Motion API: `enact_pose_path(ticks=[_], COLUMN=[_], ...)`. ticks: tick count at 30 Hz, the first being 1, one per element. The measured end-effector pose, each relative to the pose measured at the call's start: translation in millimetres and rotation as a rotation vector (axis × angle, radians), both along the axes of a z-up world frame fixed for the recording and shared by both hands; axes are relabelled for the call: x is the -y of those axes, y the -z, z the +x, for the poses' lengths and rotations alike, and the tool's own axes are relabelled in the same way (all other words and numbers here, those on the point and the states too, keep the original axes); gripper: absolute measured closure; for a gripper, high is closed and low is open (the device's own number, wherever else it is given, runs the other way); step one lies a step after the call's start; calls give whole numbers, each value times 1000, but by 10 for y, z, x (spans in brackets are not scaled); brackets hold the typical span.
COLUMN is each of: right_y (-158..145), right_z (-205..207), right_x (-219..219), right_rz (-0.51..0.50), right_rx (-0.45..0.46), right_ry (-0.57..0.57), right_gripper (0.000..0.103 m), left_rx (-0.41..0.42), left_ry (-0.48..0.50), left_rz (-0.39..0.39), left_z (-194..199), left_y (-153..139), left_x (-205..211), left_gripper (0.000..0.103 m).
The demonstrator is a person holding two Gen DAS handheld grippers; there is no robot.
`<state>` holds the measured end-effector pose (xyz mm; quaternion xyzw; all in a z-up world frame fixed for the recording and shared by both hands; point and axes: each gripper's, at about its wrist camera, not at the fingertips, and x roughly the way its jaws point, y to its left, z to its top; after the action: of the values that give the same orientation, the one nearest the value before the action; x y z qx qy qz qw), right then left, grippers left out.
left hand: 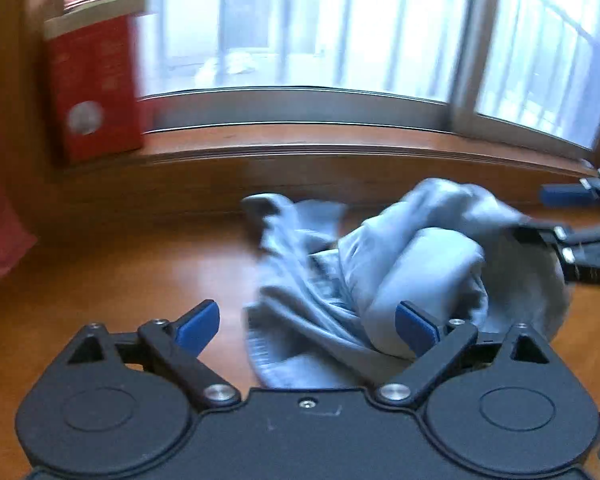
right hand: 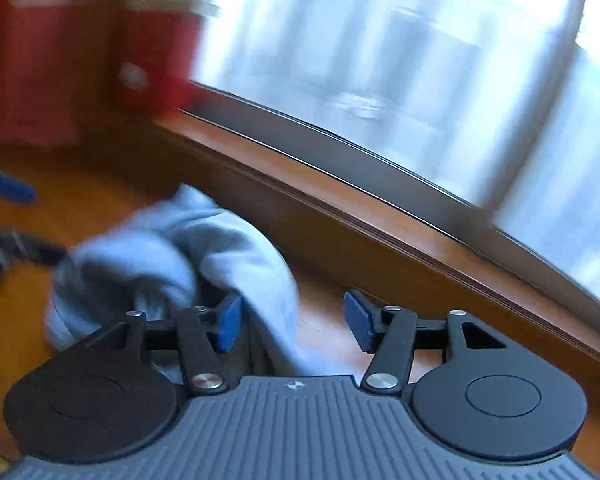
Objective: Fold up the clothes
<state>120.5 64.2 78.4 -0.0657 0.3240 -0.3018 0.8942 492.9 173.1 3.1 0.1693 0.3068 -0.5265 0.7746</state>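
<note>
crumpled pale-blue fabric garment is lying on the brown wooden table; left gripper and right gripper are gaping, seemingly gripping nothing; seek a hem.

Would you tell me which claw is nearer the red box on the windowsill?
Left. The left claw sits over the table's middle, facing the red box; the right claw works farther along the sill from it.

— What is carrying things in front of me?
— A glossy orange-brown wooden tabletop, running up to the window sill.
— And on it?
— A crumpled light-blue garment, bunched in a heap near the sill.
</note>
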Motion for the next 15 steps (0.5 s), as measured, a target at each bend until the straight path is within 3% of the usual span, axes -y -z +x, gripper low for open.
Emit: enact_pose_path(ticks=[1, 3, 7, 11, 15], right_y=[38, 99, 265, 477, 638], right_z=[-224, -726, -1391, -1537, -1612], right_x=[26, 91, 319, 464, 392], right_rz=[-5, 71, 287, 505, 630], right_rx=[-1, 51, 164, 251, 295], right_ry=[28, 104, 227, 304, 375], right_gripper=[41, 24, 23, 23, 23], left_rx=[0, 0, 45, 15, -26], left_ry=[-2, -4, -28, -62, 59], left_rz=[-1, -1, 40, 84, 82], left_z=[-93, -235, -441, -387, -486], left_y=[-13, -34, -58, -73, -156], left_x=[92, 268, 447, 581, 792], left_gripper=[7, 7, 7, 7, 4])
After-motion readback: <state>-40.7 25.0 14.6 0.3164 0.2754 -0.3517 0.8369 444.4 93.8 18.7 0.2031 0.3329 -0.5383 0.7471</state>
